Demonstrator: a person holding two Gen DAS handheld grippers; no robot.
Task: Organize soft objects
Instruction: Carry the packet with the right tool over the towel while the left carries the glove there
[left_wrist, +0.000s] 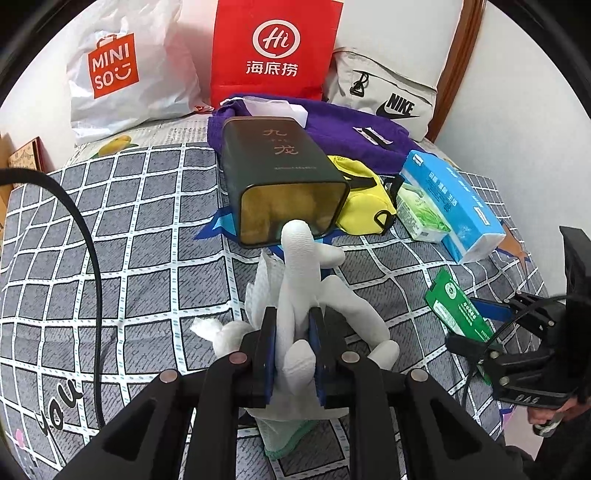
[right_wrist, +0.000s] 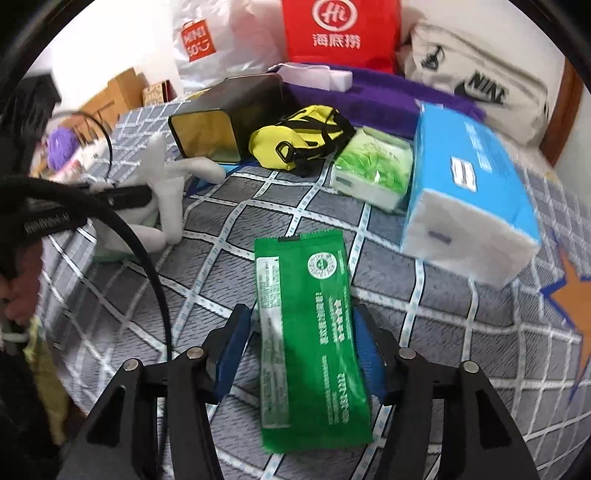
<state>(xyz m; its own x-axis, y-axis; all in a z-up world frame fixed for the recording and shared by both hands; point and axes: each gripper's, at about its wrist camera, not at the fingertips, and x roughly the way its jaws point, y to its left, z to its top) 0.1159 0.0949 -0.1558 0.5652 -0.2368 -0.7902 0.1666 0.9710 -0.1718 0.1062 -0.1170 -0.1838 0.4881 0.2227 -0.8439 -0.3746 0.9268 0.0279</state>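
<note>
Nearby, tin beyond gloved left tongs

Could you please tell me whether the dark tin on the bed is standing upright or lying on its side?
On its side: the dark tin lies lengthwise on the bedspread, open mouth facing the left gripper and its white glove.

Both wrist cams sit low over the bed, facing the far bags. Left view close above white glove; right view close above green packet. Shared: dark tin, blue tissue pack.
</note>
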